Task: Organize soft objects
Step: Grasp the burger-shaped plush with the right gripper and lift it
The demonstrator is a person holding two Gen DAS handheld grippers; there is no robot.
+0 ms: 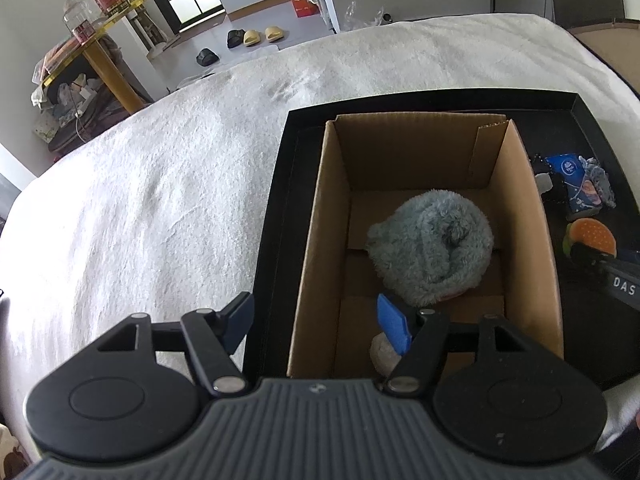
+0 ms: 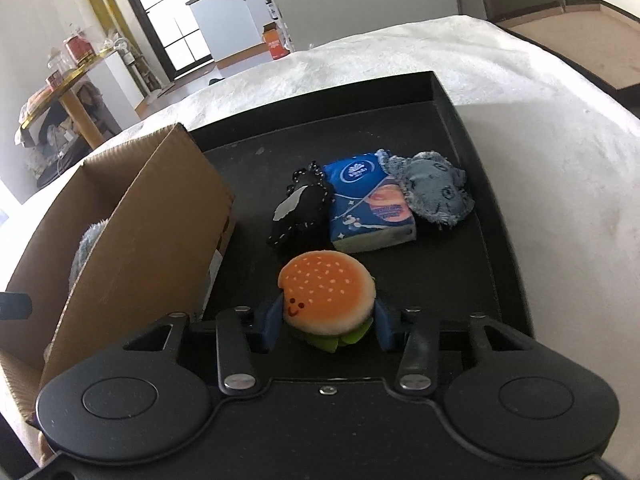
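Stock on the black tray point(image 2: 452, 96), which lies on a white blanket point(image 1: 160, 160):

- Cardboard box point(image 1: 520, 184), one. It stands open-topped along the tray's left edge, apparently as the collecting bin for the soft things.
- Fluffy grey-blue bundle point(image 1: 430, 248), one, lying on the box floor near its middle; judged already sorted. A pale, soft-looking lump point(image 1: 384, 354) sits at the near end of the box, partly hidden by a finger; what it is I cannot tell.
- Plush burger point(image 2: 328, 292), one, on the tray floor just right of the box. The right gripper point(image 2: 326, 322) pinches it, a blue pad against each flank low on the bun, probably so it can be lifted over the box wall.
- Black pouch with white stitching point(image 2: 300, 208), one; blue tissue pack point(image 2: 368, 204), one; grey denim pouch point(image 2: 436, 192), one. These three lie touching in a row toward the tray's far right corner, not yet collected.
- Left gripper point(image 1: 316, 322), spread and holding nothing, one finger outside the box's left wall and one inside, perhaps placed to steady the box.
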